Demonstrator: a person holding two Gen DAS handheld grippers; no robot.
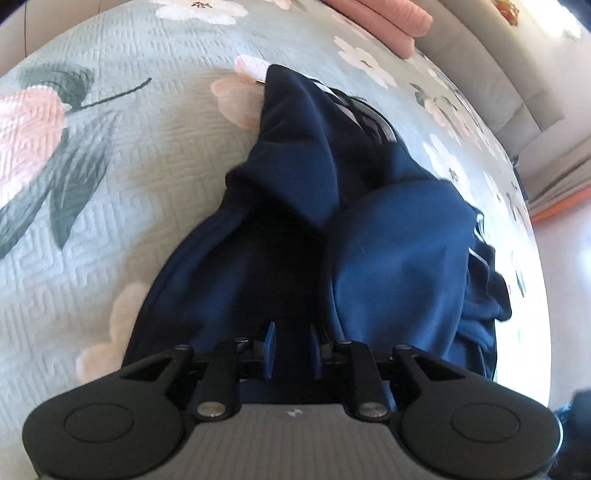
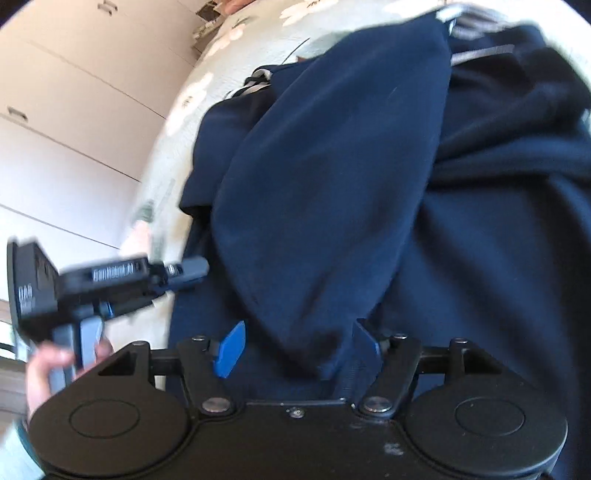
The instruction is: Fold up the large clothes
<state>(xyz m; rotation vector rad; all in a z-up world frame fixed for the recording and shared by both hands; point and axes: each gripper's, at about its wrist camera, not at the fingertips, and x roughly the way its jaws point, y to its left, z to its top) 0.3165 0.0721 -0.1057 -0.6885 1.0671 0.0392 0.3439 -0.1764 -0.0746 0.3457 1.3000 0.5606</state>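
We note the navy garment (image 1: 332,221) bunched on the bed (image 1: 110,147), long axis running away from both grippers. Left gripper (image 1: 291,343) narrow, empty; right gripper (image 2: 299,347) wide, straddling a fold, nearer.

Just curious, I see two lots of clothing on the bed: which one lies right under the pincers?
The navy garment, rumpled on the floral bedspread directly ahead of the left gripper. The pink folded clothes lie far off, at the bed's far edge.
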